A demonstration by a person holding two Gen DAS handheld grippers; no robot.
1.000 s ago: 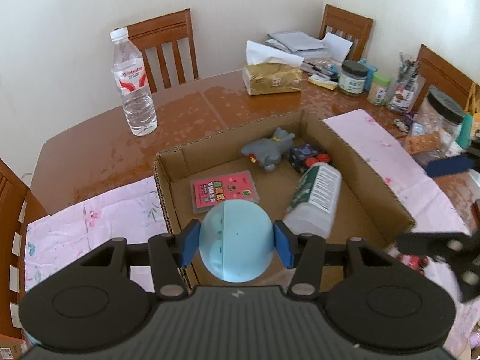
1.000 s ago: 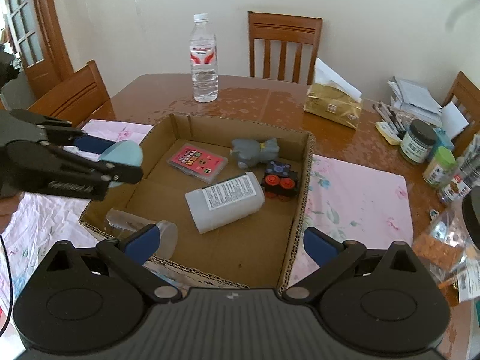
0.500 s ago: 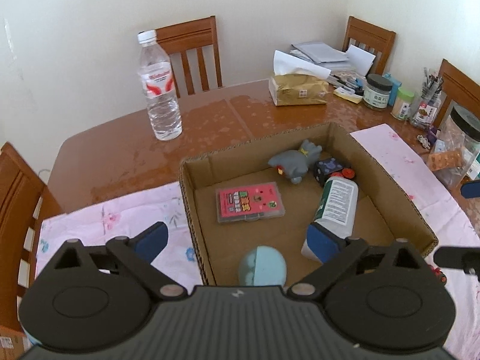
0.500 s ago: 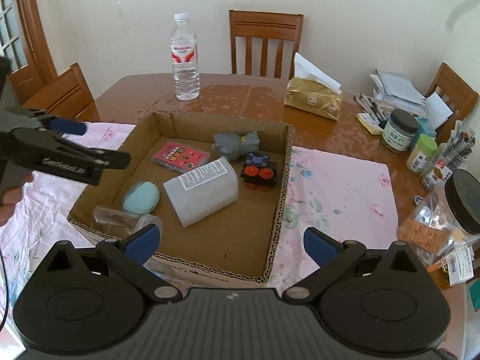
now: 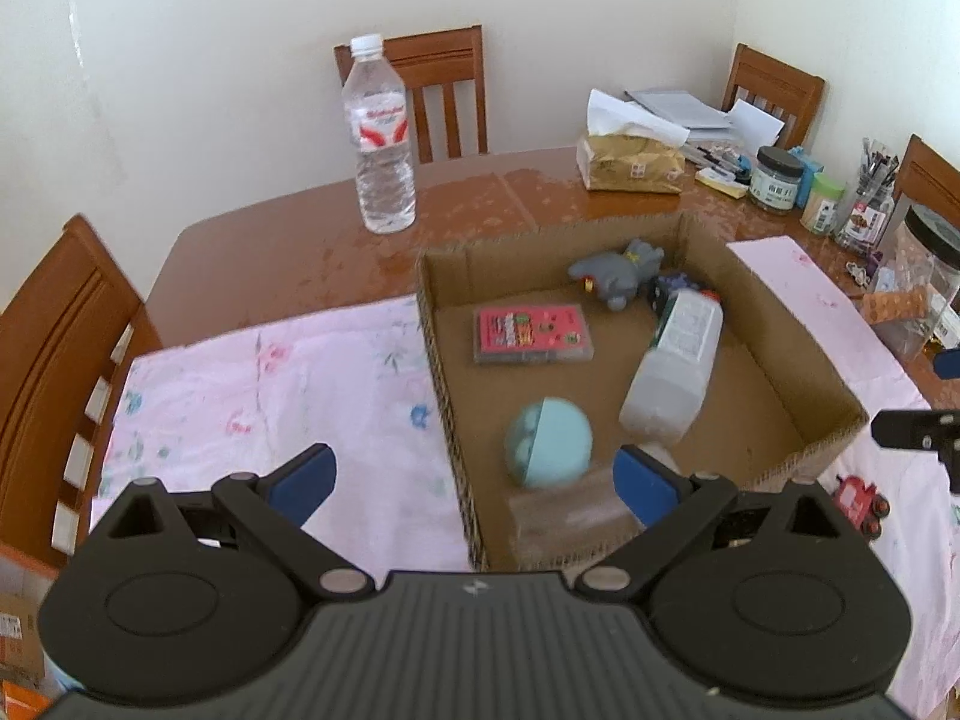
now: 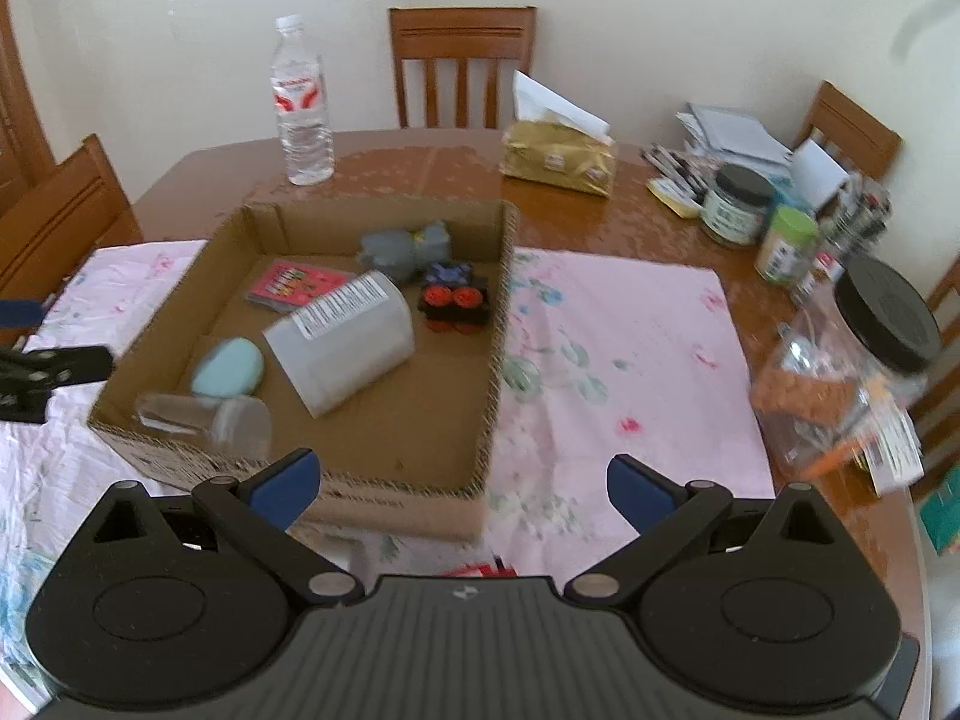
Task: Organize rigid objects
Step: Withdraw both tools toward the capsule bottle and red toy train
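Note:
A cardboard box (image 5: 786, 324) (image 6: 498, 324) sits on the table. In it lie a light blue egg-shaped object (image 5: 549, 443) (image 6: 228, 367), a white plastic bottle (image 5: 675, 369) (image 6: 342, 339), a pink card case (image 5: 531, 335), a grey toy (image 5: 618, 279), a dark toy with red wheels (image 6: 453, 300) and a clear cup (image 6: 204, 420). My left gripper (image 5: 474, 483) is open and empty above the box's near left corner. My right gripper (image 6: 459, 483) is open and empty over the box's near edge.
A water bottle (image 5: 384, 138) stands behind the box. A tissue pack (image 5: 630, 162), jars (image 6: 735, 204) and a big clear jar (image 6: 852, 372) crowd the right side. A red toy car (image 5: 858, 501) lies on the pink cloth (image 5: 270, 384). Chairs ring the table.
My left gripper opened and let the blue egg-shaped object drop into the box, then drew back and left. My right gripper shifted right.

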